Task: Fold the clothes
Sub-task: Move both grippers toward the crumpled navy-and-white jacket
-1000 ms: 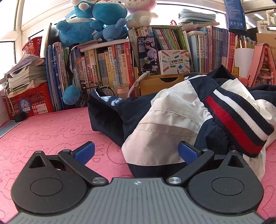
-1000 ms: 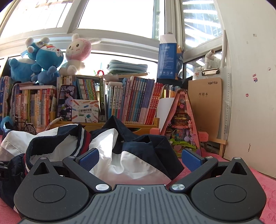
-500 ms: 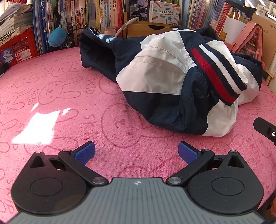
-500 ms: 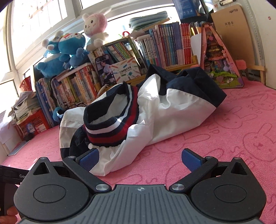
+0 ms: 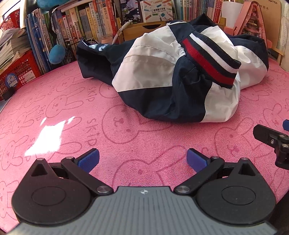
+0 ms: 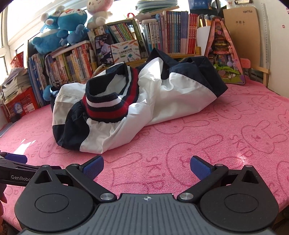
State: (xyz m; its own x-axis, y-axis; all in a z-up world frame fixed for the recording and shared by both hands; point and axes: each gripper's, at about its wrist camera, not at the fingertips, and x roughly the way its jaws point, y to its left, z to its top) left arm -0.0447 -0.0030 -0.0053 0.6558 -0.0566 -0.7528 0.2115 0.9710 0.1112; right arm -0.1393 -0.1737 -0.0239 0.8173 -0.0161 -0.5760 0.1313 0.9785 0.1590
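Item: one navy-and-white jacket (image 5: pixel 162 86), crumpled in a heap on the pink rabbit-print tabletop (image 5: pixel 72 112), lying at 12 o'clock from my left gripper (image 5: pixel 142 160) and at 11 o'clock from my right gripper (image 6: pixel 147 165). Condition: unfolded, bunched; its red, white and navy ribbed band (image 6: pixel 108 106) stands up in a loop on top of the heap, and one dark sleeve or hem end (image 5: pixel 94 59) trails off toward 10 o'clock in the left view. Grippers: both set wide apart, blue fingers (image 5: pixel 89 159) holding nothing, both hovering over bare cloth short of the garment. Step in hand, by my judgement: the very start, the approach before any fold; nothing is yet spread flat. Next move calls for: reaching forward to two separate edges of the heap, most likely the ribbed band and the trailing dark end, closing on a single layer at each, and drawing the jacket out flat toward me. The fabric looks thin and slippery, so a shallow pinch may slide off. Containers: a red plastic crate (image 5: pixel 19 72) at 9 o'clock, stacked papers resting on top of it, contents inside not readable; a wooden desk organiser (image 5: pixel 144 30) behind the jacket at 12 o'clock, carrying rows of upright books and a small printed box (image 5: pixel 156 10).
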